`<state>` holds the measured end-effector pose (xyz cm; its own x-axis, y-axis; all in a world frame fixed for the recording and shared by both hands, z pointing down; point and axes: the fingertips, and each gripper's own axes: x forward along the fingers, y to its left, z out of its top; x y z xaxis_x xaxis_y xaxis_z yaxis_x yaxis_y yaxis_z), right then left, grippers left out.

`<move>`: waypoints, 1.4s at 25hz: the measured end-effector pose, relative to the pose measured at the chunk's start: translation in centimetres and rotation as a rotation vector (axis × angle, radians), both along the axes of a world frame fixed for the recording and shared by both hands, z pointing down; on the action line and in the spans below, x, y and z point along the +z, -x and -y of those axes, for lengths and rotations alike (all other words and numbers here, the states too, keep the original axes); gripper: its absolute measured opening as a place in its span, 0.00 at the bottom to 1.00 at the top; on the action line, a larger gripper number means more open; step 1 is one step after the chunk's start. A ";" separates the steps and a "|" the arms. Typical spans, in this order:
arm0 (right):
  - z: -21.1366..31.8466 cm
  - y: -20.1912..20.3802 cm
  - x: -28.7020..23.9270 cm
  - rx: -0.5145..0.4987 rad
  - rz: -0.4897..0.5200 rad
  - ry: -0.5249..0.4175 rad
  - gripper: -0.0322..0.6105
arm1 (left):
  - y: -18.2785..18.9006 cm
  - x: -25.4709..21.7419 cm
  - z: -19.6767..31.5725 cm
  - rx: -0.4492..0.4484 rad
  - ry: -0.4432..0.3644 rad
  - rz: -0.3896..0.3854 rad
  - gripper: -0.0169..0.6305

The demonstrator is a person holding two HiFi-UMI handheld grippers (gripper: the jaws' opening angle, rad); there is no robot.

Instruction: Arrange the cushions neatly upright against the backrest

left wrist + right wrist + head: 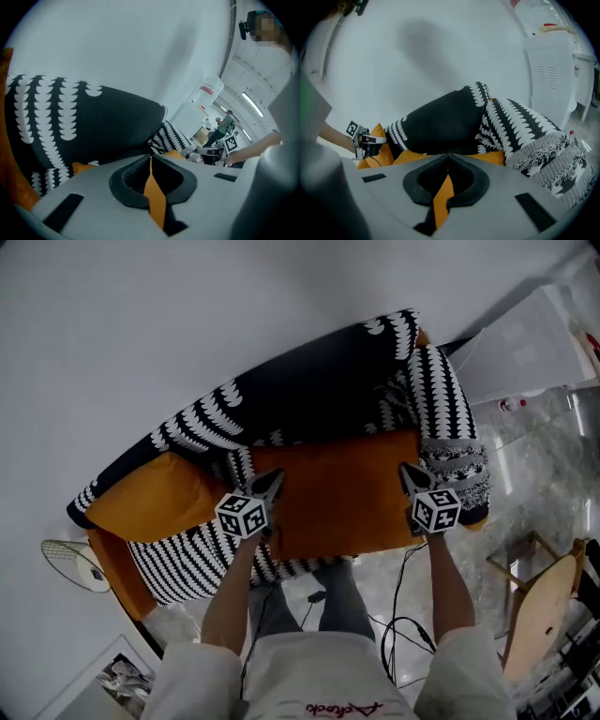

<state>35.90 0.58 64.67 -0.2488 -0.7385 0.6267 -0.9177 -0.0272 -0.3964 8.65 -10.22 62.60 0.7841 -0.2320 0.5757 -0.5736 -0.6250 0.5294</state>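
**Both jaws shut, nothing held**

The left gripper (270, 482) and right gripper (409, 472) are hovering over the sofa (347, 507) seat, jaws pressed together. An orange cushion (150, 502) and a striped cushion (183, 559) are lying at the sofa's left end. A second striped cushion (439, 390) is leaning at its right end.

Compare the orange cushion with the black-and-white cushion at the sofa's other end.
The orange cushion is plain; the black-and-white cushion bears rows of white marks. The orange cushion sits at the sofa's left end, the black-and-white cushion at its right. Both rest on the sofa.
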 end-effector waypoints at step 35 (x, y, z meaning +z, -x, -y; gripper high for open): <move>-5.9 1.1 15.8 -0.060 0.224 0.444 0.64 | 8.7 16.9 -4.3 -0.009 0.375 0.278 0.44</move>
<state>34.85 6.49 80.42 -0.4474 -0.3930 0.8033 -0.8163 -0.1874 -0.5463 -0.09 -5.97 79.51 0.5870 0.0264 0.8092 -0.7303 -0.4142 0.5433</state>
